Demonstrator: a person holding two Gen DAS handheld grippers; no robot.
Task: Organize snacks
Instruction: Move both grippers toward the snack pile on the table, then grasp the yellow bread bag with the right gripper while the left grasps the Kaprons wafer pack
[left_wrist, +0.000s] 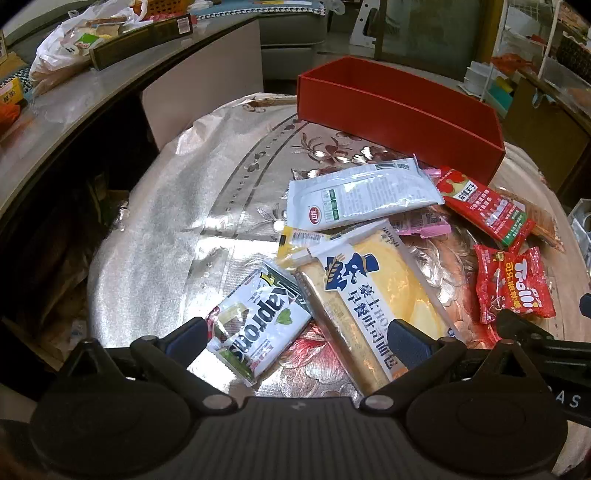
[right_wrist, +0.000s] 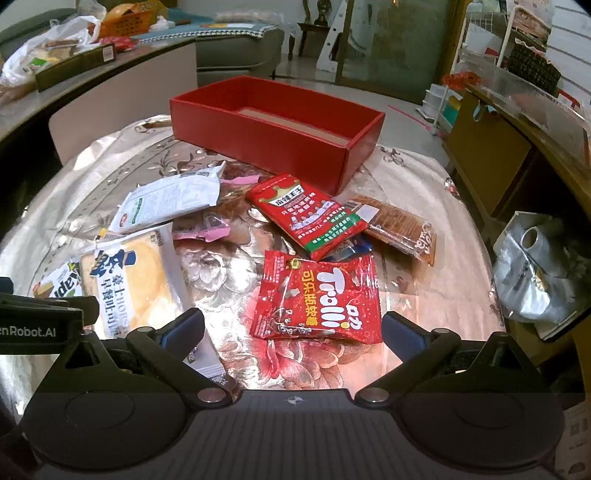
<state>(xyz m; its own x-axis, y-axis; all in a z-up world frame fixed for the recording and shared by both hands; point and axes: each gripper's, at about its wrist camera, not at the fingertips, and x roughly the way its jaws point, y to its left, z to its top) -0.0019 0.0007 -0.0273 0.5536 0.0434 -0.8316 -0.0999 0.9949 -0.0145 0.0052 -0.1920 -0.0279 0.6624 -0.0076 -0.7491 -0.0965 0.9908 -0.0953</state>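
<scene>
Left claw (left_wrist: 297, 338): I see its fingers spread wide, holding nothing, low over the near end of the snack pile.
Right claw (right_wrist: 291, 330): I see it spread as well, empty, with the red gummy bag just ahead between its fingers.
Wafer pack (left_wrist: 258, 325): white and green, lying flat between the left claw's fingers, its far corner tucked under the bread bag.
Bread bag (left_wrist: 373, 291): clear wrapper with a yellow loaf, lying on the desk; its near end passes under my left claw's right finger (left_wrist: 408, 341).
Gummy bag (right_wrist: 319, 295): red, flat on the cloth, apart from the bread bag.
Red packet (right_wrist: 308, 214): red and green, beyond the gummy bag, resting over a dark wrapper and the edge of a brown biscuit pack (right_wrist: 400, 225).
White pouch (left_wrist: 364, 194): beyond the bread bag, tilted, overlapping a pink wrapper (left_wrist: 424, 223).
Red box (right_wrist: 273, 131): open-topped, at the far side of the desk, just behind the snacks; I see nothing in the part of its inside that shows.
Desk (left_wrist: 192, 221): covered with a shiny flowered cloth.
Plastic bag (right_wrist: 535, 273): crumpled, off the desk's right edge.
</scene>
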